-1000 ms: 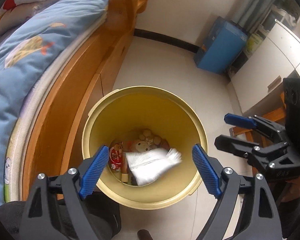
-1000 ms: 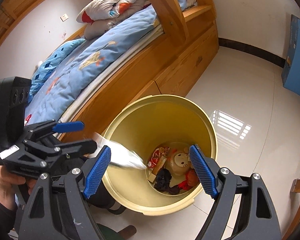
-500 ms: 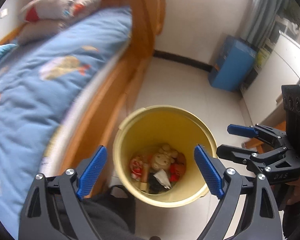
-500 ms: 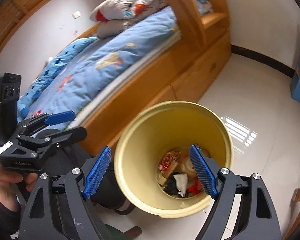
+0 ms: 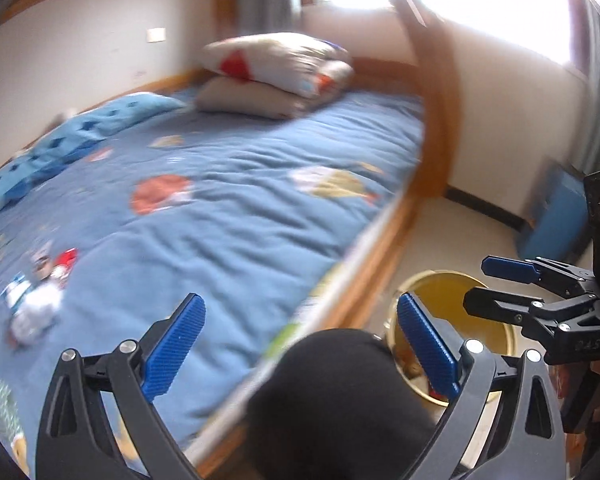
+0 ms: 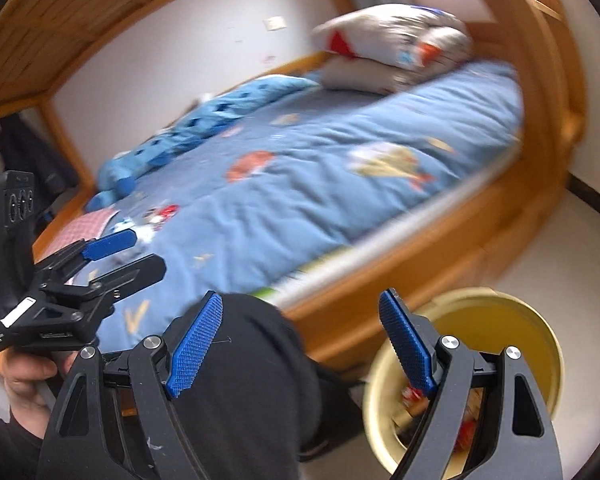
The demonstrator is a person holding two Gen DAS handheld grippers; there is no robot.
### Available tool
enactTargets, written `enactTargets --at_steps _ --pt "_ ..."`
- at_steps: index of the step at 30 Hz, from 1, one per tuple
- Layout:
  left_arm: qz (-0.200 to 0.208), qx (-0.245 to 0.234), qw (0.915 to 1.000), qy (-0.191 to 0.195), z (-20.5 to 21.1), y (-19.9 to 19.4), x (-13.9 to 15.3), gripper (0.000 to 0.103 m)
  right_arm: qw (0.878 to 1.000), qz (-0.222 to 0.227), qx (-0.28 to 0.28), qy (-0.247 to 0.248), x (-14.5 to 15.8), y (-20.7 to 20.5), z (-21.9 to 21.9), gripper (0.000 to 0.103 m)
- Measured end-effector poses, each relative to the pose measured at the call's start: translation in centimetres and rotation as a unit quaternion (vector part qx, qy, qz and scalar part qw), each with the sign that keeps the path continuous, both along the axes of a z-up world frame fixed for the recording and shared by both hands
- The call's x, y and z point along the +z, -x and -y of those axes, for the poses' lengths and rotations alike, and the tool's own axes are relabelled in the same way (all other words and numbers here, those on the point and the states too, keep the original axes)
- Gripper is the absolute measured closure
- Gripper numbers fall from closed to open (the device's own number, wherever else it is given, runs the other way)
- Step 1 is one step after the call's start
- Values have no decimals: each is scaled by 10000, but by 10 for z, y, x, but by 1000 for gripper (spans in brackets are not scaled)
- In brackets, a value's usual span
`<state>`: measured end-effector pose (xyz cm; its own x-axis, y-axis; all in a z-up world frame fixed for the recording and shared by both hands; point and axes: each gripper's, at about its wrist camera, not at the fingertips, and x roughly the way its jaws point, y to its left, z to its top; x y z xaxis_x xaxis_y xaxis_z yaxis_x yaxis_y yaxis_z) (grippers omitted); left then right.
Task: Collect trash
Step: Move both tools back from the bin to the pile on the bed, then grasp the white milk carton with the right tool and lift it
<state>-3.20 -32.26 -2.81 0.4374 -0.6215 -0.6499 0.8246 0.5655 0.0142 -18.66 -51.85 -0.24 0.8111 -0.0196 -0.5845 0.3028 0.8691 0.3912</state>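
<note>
The yellow trash bin stands on the floor beside the bed, low right in the left wrist view and low right in the right wrist view, with wrappers inside. Several pieces of trash lie on the blue bedspread at the left; they also show in the right wrist view. My left gripper is open and empty, raised over the bed edge. My right gripper is open and empty, above a black-clad knee.
A wooden bed frame carries a blue quilt and folded bedding at the head. A blue box stands by the far wall. The pale floor lies to the right of the bed.
Both grippers have swung up and left from over the bin toward the bed. The white tissue left my left gripper and fell into the bin. Both views are motion-blurred.
</note>
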Motion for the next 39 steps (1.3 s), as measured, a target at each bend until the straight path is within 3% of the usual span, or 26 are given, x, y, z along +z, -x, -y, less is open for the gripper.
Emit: enactTargets --at_steps 8,16,22,26,29,39 --pt "15 1173 9929 175 -95 -56 0 4 9936 308 1087 92 18 -79 -65 16" --pt "-235 2690 9626 215 -203 -127 -18 4 9760 558 2102 141 24 -175 -136 14" --pt "-215 3210 9467 175 -248 -161 -18 4 9646 563 2554 334 26 -231 -176 13" --pt "-285 3330 9424 153 -264 -185 -22 4 9574 431 2827 414 28 -266 -198 13" --pt "-345 3310 9429 141 -270 -205 -27 4 9546 421 2920 410 31 -289 -207 13" --pt "-567 2739 9601 44 -269 -261 -55 4 9499 148 3097 383 26 -367 -231 13"
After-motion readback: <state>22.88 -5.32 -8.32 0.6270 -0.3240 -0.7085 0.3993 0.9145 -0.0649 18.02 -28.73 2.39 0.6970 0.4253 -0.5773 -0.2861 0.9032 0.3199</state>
